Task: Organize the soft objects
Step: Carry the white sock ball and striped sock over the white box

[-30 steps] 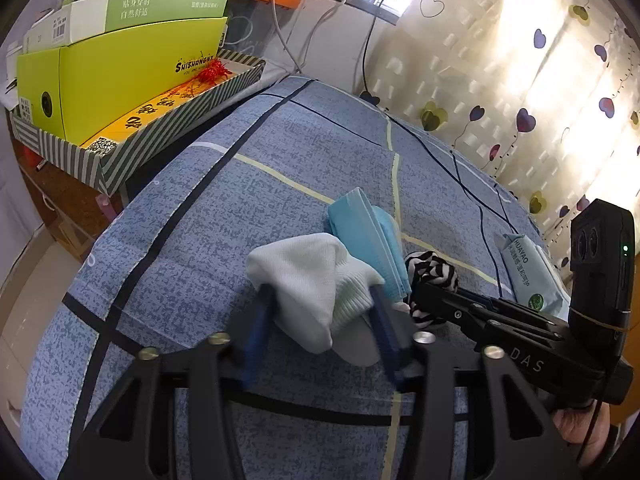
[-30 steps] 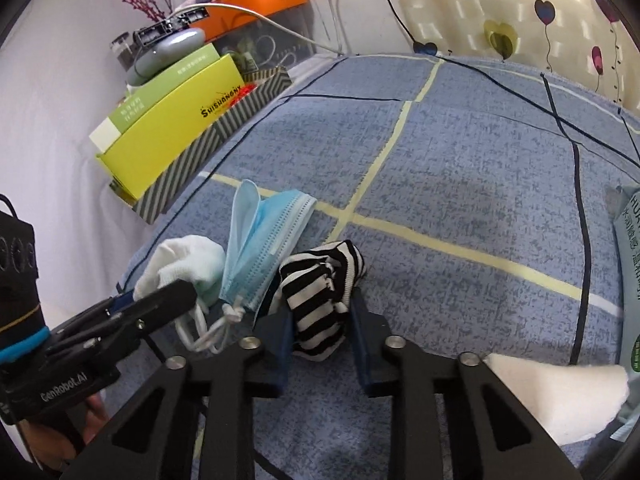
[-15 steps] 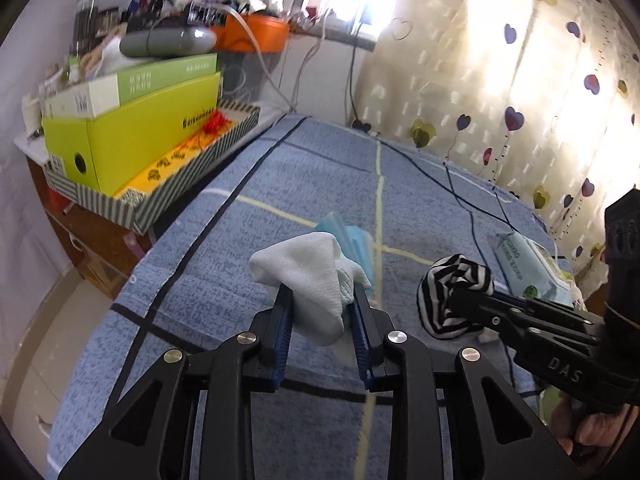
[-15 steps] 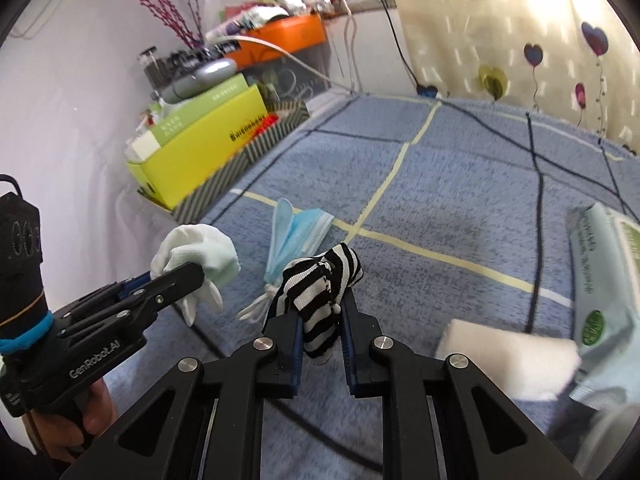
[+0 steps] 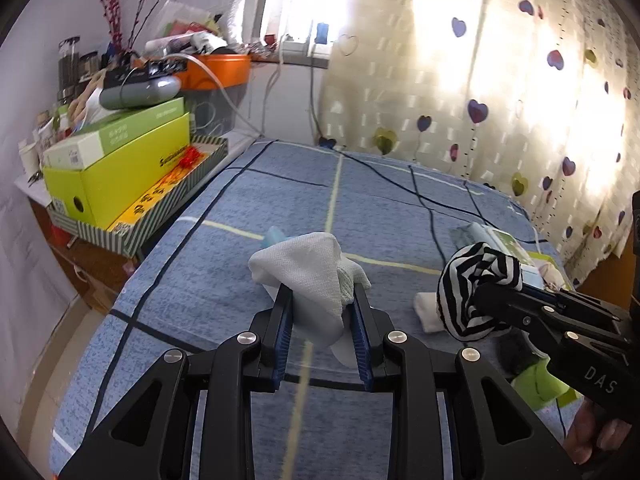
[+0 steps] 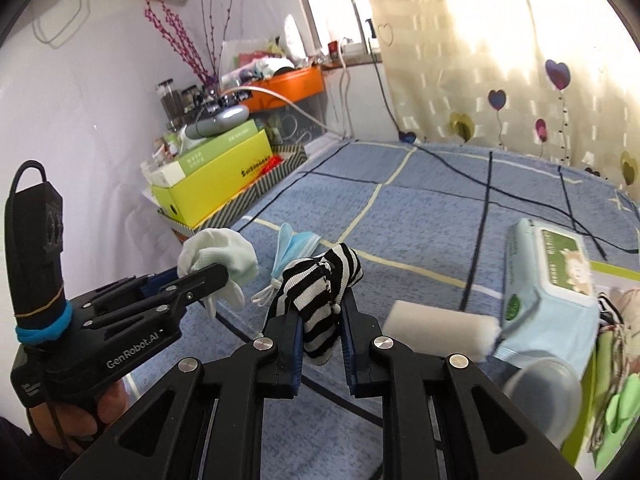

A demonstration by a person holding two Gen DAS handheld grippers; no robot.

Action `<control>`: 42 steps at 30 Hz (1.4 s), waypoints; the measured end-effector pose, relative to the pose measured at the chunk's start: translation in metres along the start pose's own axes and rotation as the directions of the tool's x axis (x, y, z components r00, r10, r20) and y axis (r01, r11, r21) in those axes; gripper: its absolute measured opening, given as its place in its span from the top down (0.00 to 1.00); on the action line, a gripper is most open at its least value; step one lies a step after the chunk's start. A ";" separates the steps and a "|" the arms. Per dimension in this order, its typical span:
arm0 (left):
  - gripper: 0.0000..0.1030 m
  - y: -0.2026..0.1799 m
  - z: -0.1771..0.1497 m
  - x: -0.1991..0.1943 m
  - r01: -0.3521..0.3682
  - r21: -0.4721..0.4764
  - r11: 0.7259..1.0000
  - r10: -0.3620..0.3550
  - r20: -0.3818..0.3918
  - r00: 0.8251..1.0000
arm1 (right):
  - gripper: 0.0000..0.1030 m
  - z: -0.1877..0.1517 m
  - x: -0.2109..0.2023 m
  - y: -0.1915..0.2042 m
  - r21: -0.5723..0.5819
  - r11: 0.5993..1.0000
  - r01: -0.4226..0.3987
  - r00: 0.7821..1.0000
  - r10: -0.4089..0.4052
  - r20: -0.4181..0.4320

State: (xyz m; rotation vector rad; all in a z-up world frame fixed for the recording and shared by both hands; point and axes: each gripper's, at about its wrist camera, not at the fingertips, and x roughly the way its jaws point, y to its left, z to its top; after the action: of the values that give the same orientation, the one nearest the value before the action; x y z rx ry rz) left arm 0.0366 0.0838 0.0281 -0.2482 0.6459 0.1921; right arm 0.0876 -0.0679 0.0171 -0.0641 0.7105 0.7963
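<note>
My left gripper [image 5: 322,300] is shut on a white sock [image 5: 308,268] and holds it above the blue bedspread [image 5: 240,280]. The sock also shows in the right wrist view [image 6: 218,258]. My right gripper [image 6: 320,312] is shut on a black-and-white striped sock [image 6: 320,292], lifted off the bed; it shows at the right of the left wrist view [image 5: 476,284]. A blue face mask [image 6: 294,246] lies on the bed beyond both grippers. A white rolled cloth [image 6: 440,330] lies to the right.
A pack of wet wipes [image 6: 548,276] lies at the right, with a green basket [image 6: 616,400] of items by it. A yellow box [image 5: 120,176] on a striped tray stands left of the bed. Black cables [image 6: 492,192] cross the bedspread. Heart-print curtains hang behind.
Both grippers have closed on their socks and lifted them up off the bed, away from the face mask. The view has pulled back and higher.
</note>
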 end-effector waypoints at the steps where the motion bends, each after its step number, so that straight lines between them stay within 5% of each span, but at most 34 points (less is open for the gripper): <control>1: 0.72 -0.003 0.000 -0.002 0.002 0.006 1.000 -0.002 0.003 1.000 | 0.85 -0.001 -0.005 -0.002 0.002 1.000 0.000 1.000 0.000 0.007; 42: 0.72 -0.163 -0.004 -0.031 0.199 0.238 0.951 -0.206 0.007 0.978 | 0.85 -0.041 -0.132 -0.081 0.102 0.986 0.128 0.977 -0.143 0.161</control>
State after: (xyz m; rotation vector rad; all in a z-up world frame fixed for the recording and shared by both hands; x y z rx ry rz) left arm 0.0513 -0.0756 0.0709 -0.0805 0.6013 -0.0787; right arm 0.0552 -0.2220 0.0488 0.0365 0.5756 0.6291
